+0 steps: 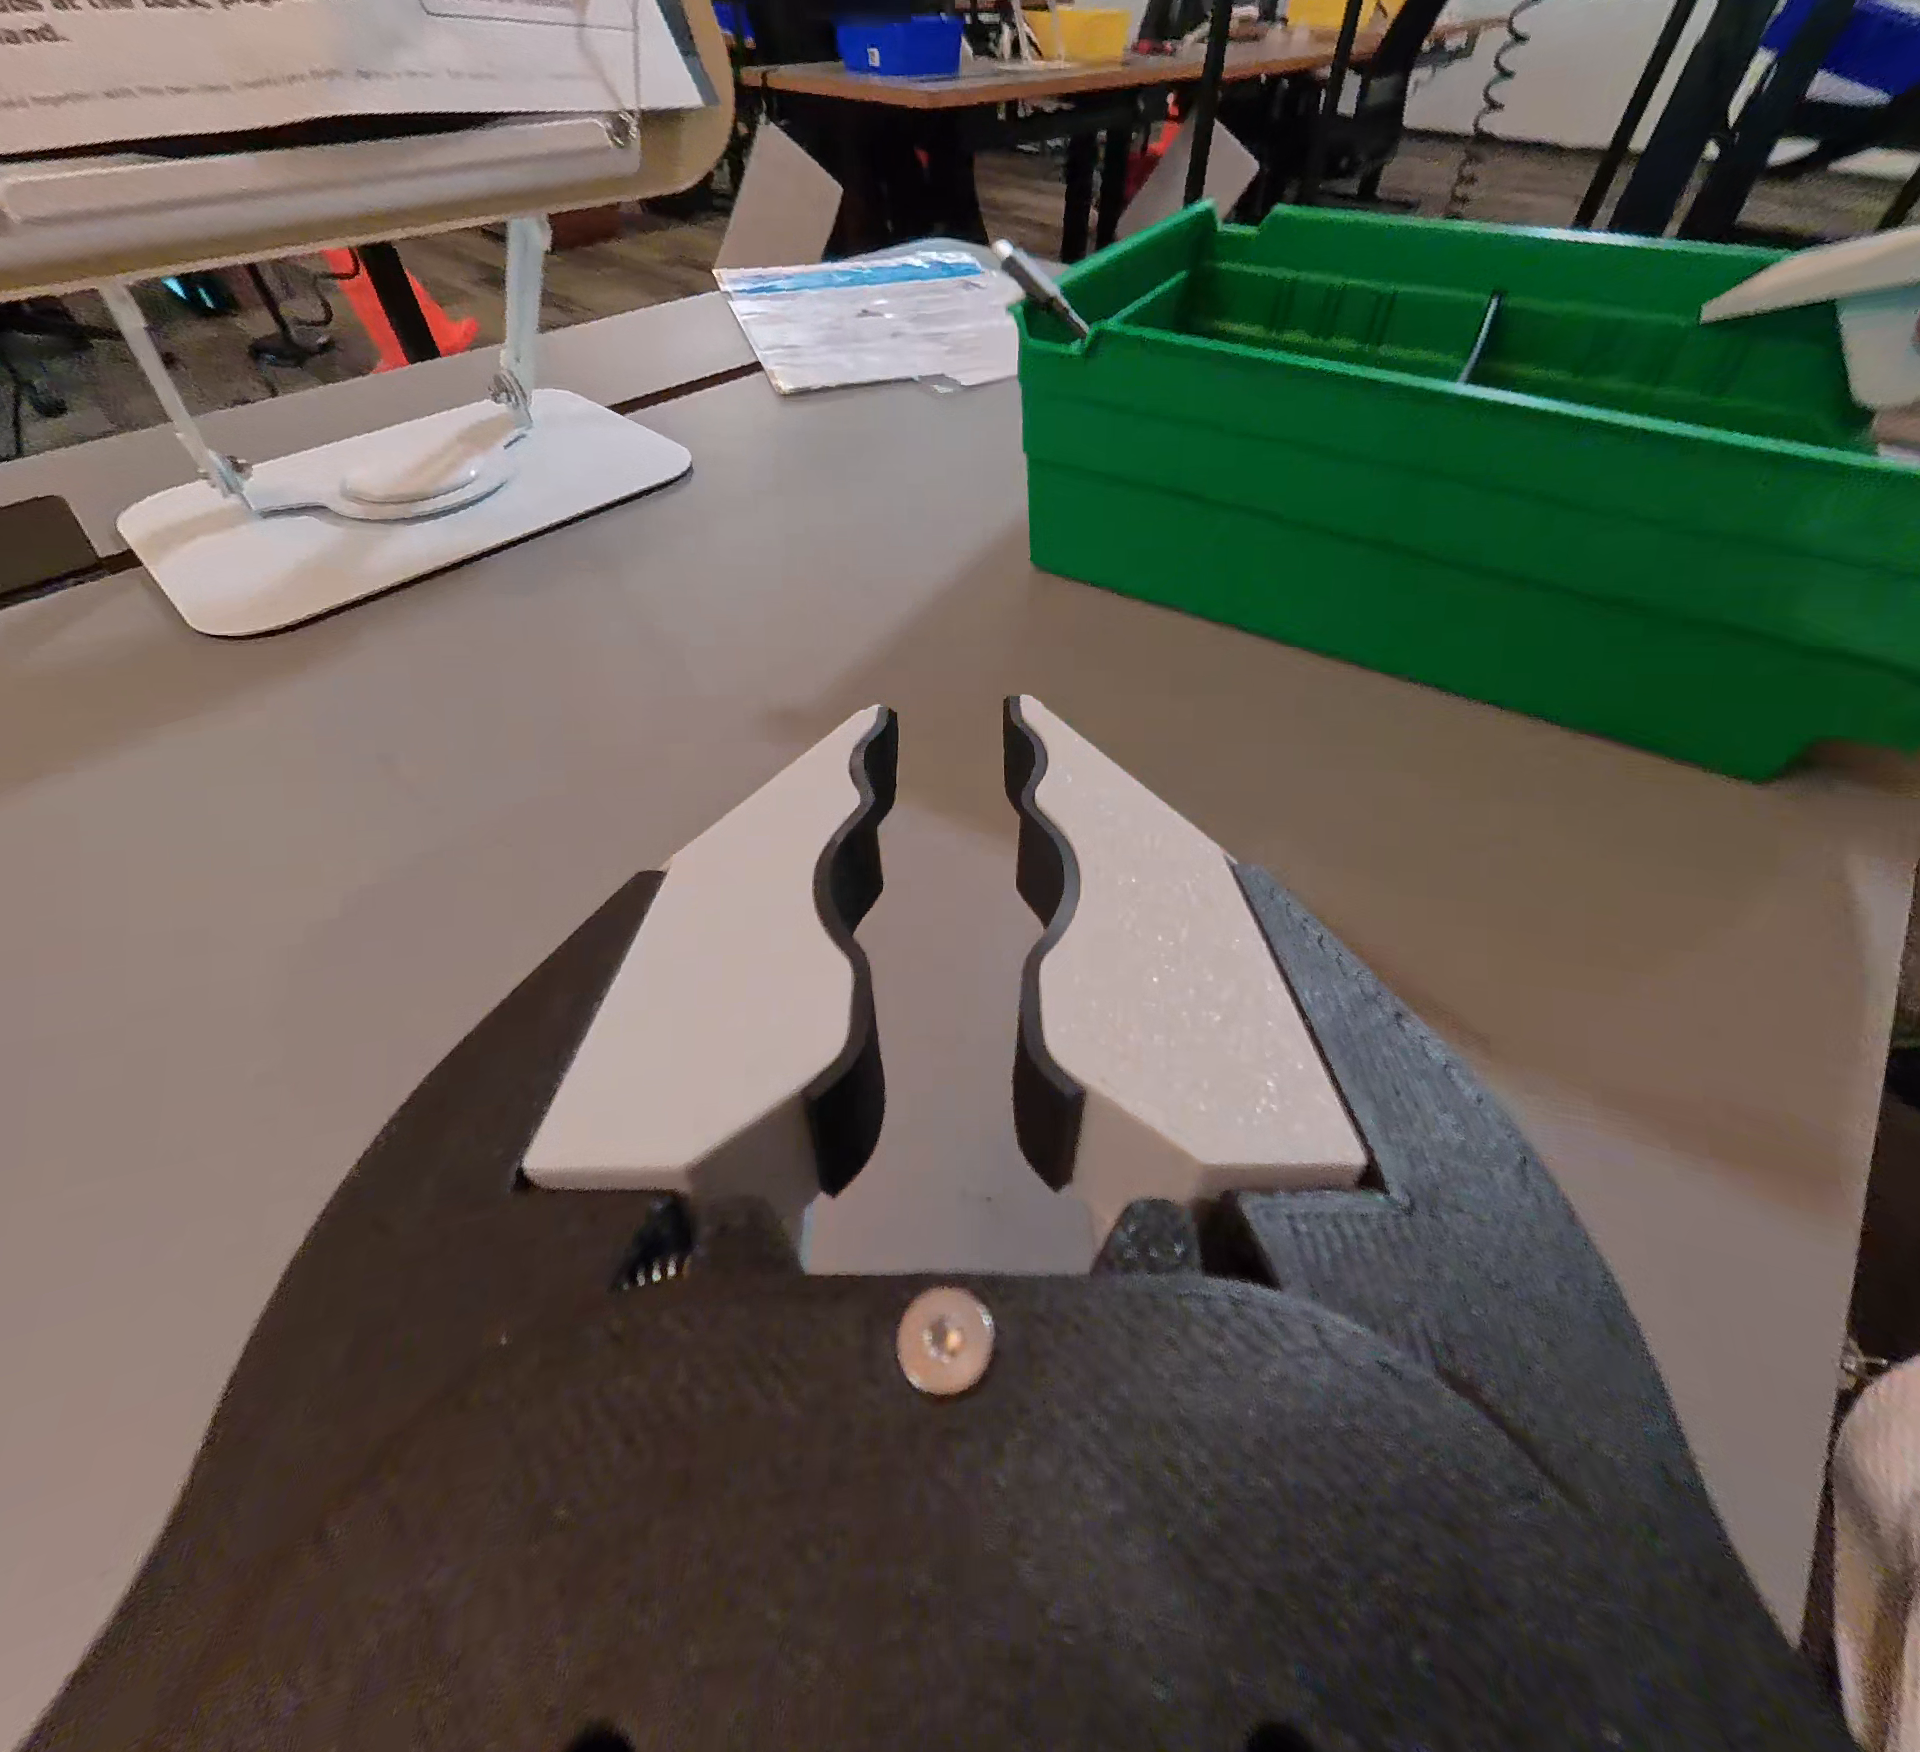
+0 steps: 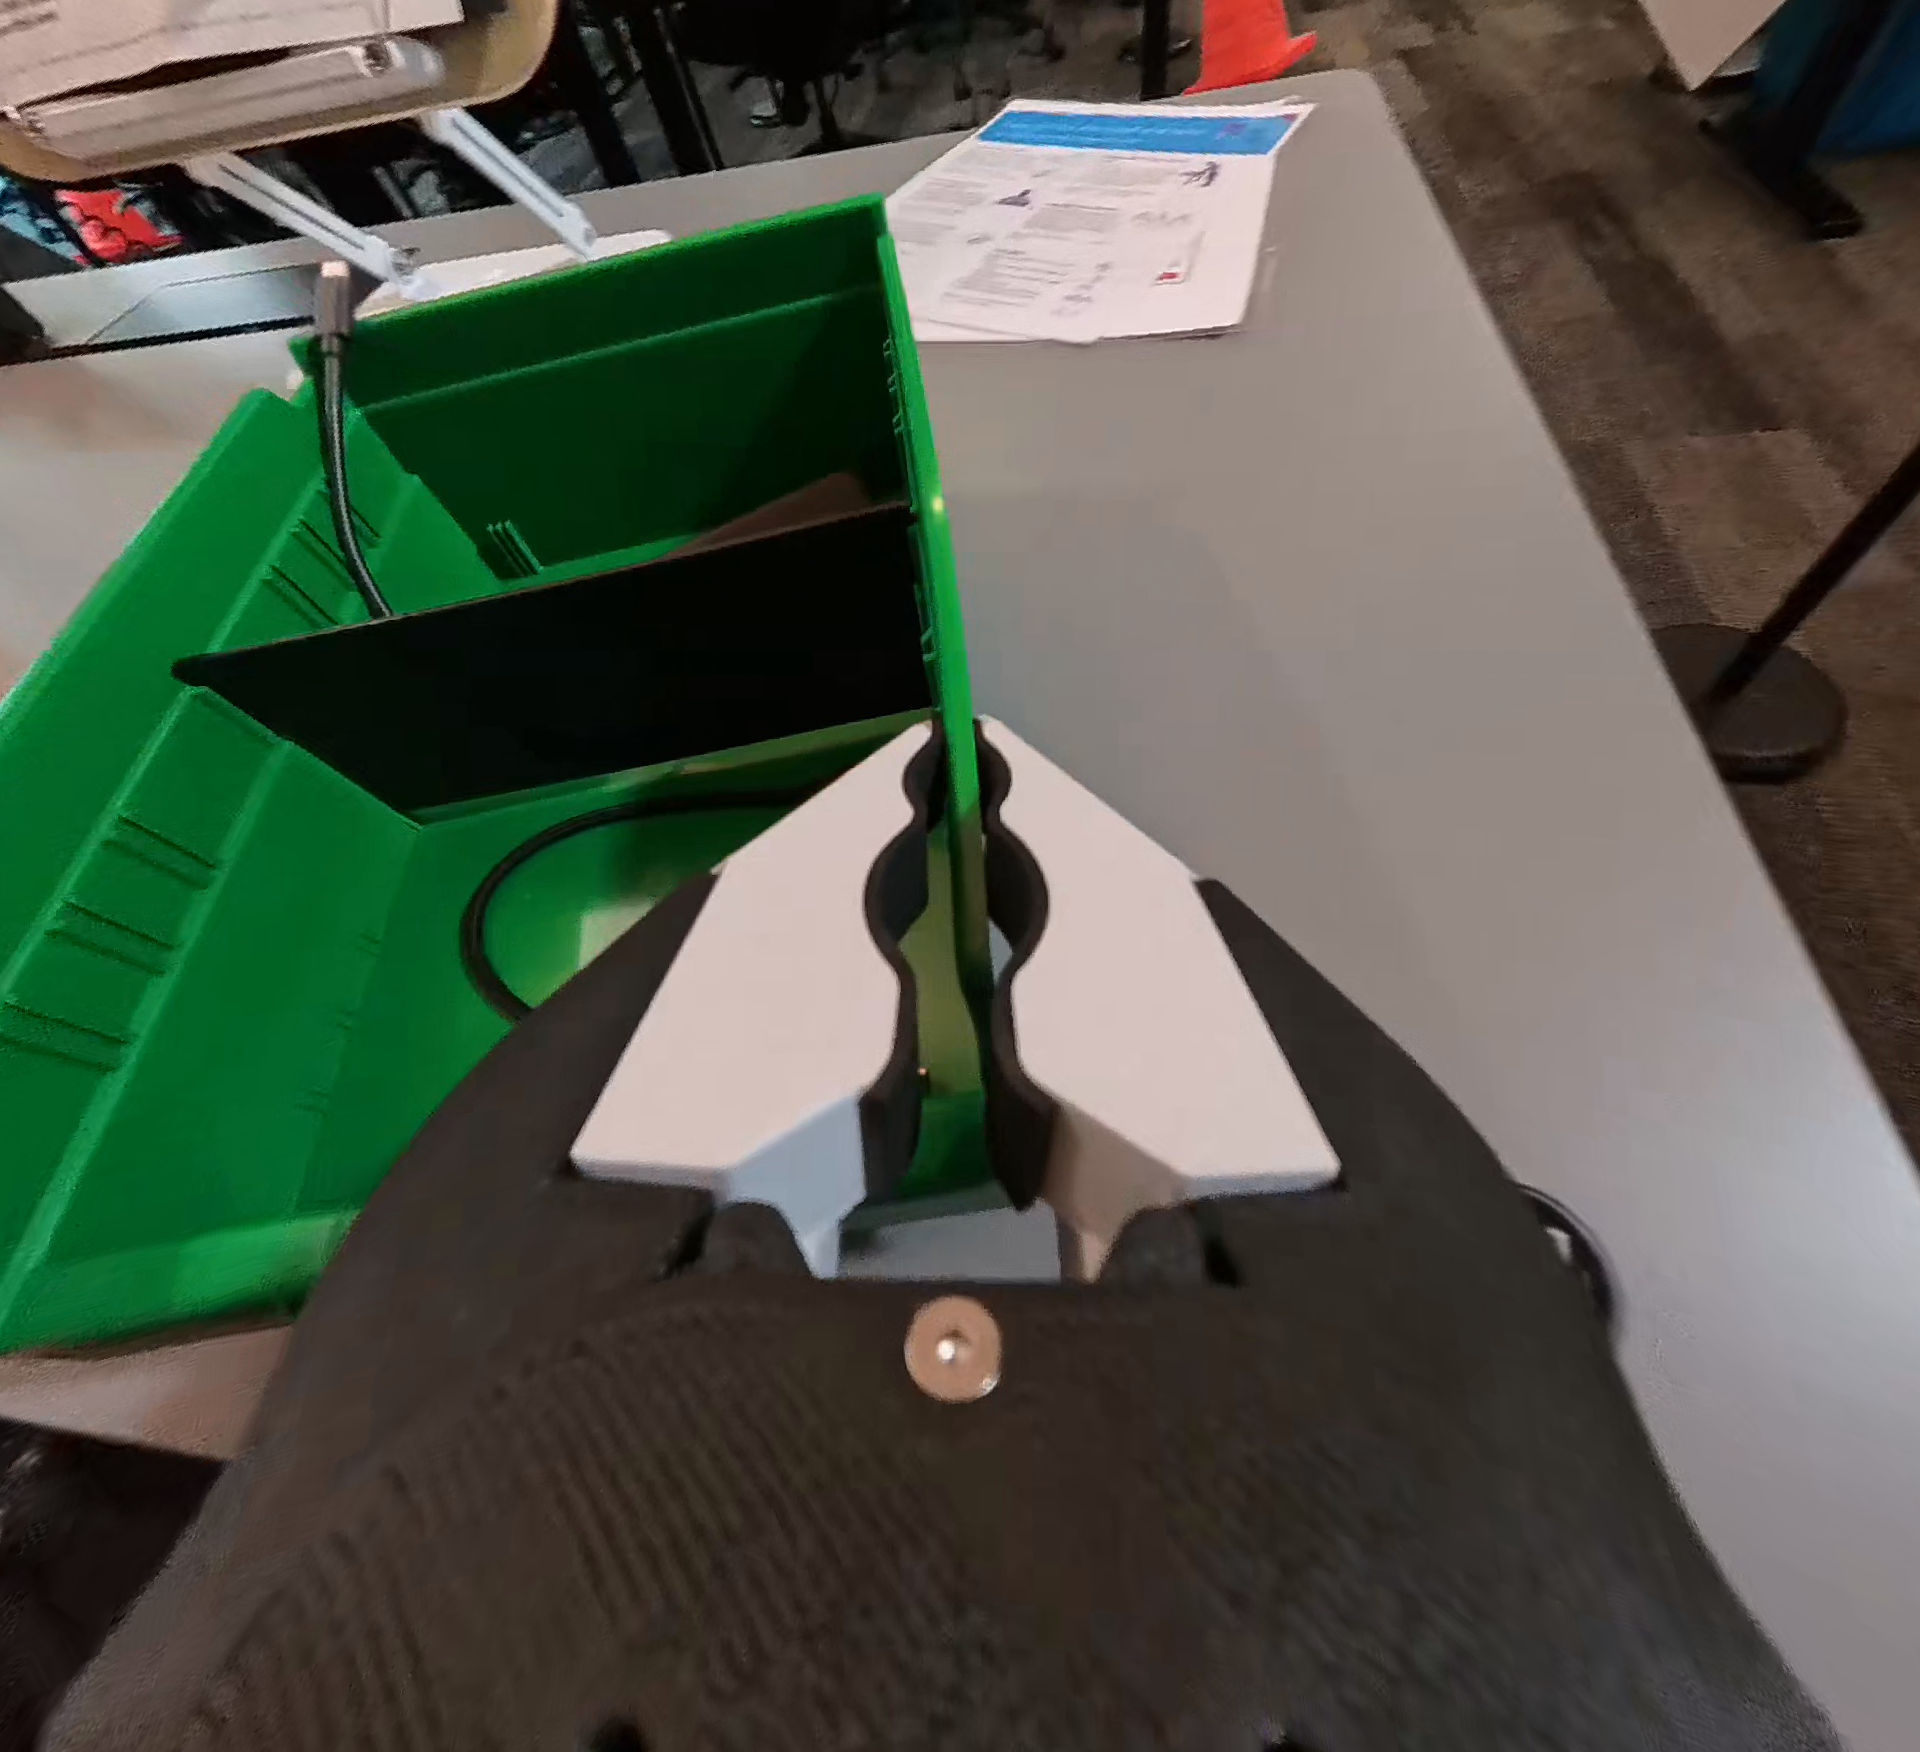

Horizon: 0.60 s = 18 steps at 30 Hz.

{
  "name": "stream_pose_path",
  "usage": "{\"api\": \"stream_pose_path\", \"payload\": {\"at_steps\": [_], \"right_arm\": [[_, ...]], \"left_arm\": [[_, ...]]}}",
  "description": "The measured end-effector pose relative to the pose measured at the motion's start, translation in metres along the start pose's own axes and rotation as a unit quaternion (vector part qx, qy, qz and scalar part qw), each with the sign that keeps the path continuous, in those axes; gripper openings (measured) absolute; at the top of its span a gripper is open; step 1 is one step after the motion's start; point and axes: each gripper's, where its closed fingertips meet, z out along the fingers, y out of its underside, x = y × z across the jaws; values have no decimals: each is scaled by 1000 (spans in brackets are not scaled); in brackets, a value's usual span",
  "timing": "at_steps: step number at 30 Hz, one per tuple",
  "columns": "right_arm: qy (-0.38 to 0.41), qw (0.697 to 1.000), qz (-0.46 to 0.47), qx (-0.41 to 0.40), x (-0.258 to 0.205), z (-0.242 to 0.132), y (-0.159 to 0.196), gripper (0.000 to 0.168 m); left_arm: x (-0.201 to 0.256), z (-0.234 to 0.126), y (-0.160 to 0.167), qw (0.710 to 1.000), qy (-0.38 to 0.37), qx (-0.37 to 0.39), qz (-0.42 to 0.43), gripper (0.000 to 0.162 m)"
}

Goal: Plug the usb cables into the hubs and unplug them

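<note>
Left gripper hovers low over the grey worktop, fingers slightly apart, empty; green bin ahead right, cable plug poking over its corner
Right gripper fingers pinch the green bin's wall; usb cable rises from the far compartment, papers beyond

USB cable: dark braided lead, metal plug end poking up over the green bin's far-left corner, lead running down inside behind the black divider. Another black cable loop lies on the bin floor in the near compartment. Hubs not visible.
</note>
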Motion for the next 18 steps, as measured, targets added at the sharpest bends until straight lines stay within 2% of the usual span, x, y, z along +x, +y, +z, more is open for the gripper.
{"api": "stream_pose_path", "payload": {"at_steps": [1, 7, 14, 16, 18], "right_arm": [[11, 1000, -1, 3, 6, -1, -1, 1], [62, 998, -16, 25, 35, -6, -10, 1], [109, 993, -5, 54, 59, -10, -14, 5], [125, 986, -21, 112, 54, -27, -39, 17], [110, 977, -36, 179, 28, -51, -68, 37]], "left_arm": [[1, 1, 2, 1000, 1, -5, 3, 20], [-4, 1, 3, 1000, 0, -6, -1, 23], [-30, -18, -27, 998, -17, 45, -32, 28], [-59, -35, -43, 997, -66, 47, 0, 36], [-107, -67, -68, 987, -147, 55, 26, 54]]}}
